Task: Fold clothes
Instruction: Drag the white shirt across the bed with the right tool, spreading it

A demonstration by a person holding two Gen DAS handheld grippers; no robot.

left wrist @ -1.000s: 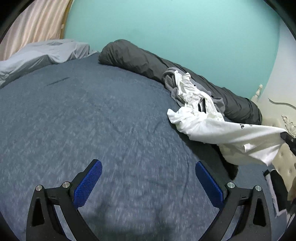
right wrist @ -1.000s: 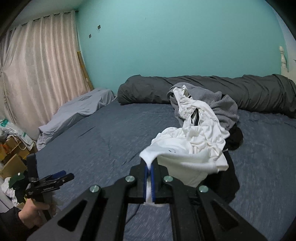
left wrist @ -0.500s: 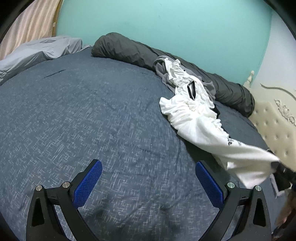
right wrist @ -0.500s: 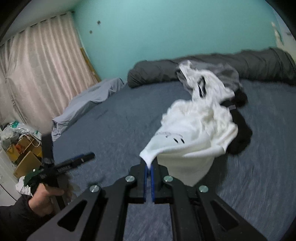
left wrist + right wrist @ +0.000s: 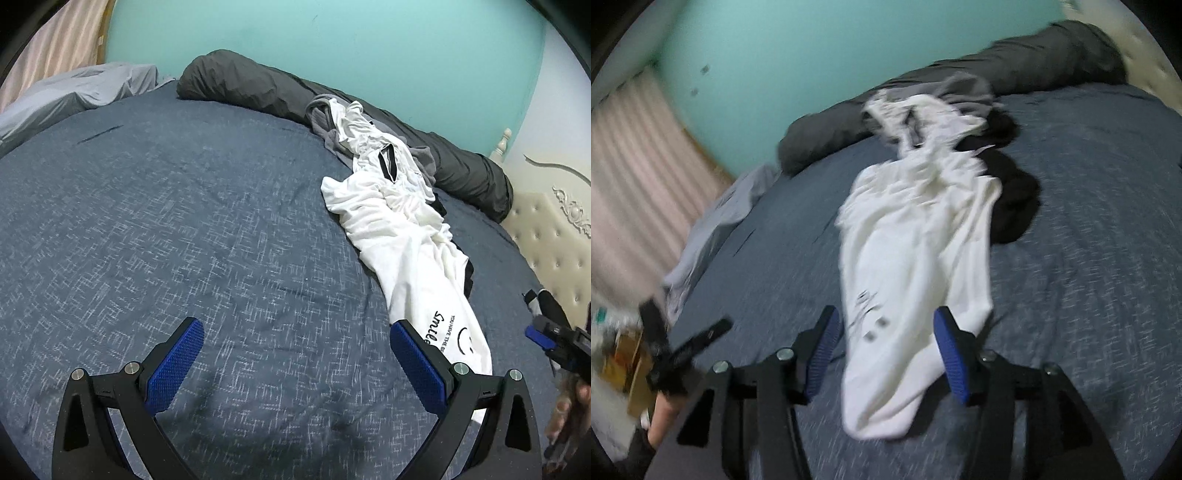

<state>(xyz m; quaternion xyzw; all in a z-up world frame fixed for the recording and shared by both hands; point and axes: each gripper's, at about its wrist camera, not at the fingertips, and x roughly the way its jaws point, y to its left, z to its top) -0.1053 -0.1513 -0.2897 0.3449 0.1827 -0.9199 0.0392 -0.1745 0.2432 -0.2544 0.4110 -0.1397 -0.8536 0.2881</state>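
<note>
A white T-shirt [image 5: 417, 258] with black lettering lies stretched in a long strip across the dark blue bed cover [image 5: 184, 221]. Its far end runs into a heap of clothes. In the blurred right wrist view the shirt's [image 5: 912, 258] near end lies loose between the blue pads of my right gripper [image 5: 886, 314]. Those jaws are opening and the pads do not press on the cloth. My left gripper [image 5: 295, 328] hangs open over bare bed cover, just left of the shirt's printed end, with nothing between its fingers.
The heap holds a grey garment [image 5: 325, 122] and a black one [image 5: 1012, 199]. A rolled dark grey duvet [image 5: 251, 85] lies along the teal wall. A light grey sheet [image 5: 74, 92] sits far left, a tufted headboard [image 5: 554, 236] right. Boxes [image 5: 624, 350] stand beside the bed.
My right gripper came down with a roll and its jaws parted, letting go of the white shirt, which now lies flat on the bed. The left gripper dipped slightly.
</note>
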